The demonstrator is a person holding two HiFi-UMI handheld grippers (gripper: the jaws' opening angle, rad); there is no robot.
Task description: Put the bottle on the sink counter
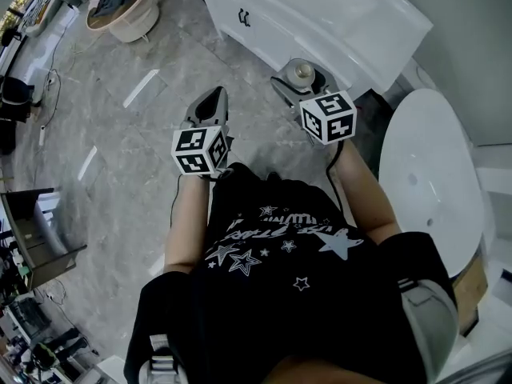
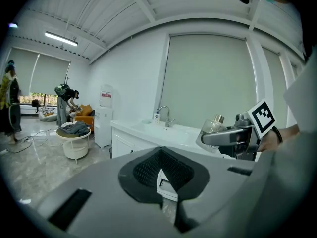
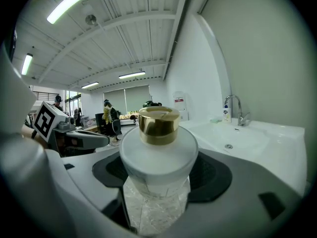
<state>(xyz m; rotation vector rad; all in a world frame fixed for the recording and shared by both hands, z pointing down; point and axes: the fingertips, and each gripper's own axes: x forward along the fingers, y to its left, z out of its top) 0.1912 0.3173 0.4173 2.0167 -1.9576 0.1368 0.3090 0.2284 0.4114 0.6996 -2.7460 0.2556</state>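
Right gripper [image 1: 302, 78] has its fingers clamped on the upright bottle [image 3: 157, 152], gold cap up, with the sink worktop [image 3: 290, 133] just ahead at the frame's right, so this hand is nearer, while the left gripper [image 1: 213, 102] hangs low, fingers together, empty.

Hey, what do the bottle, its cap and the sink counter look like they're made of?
Bottle: frosted white above, see-through below, probably glass or hard plastic. Cap: shiny gold with sharp reflections, metal or metallised plastic. Sink counter: glossy white, smooth and seamless, likely ceramic or moulded resin.
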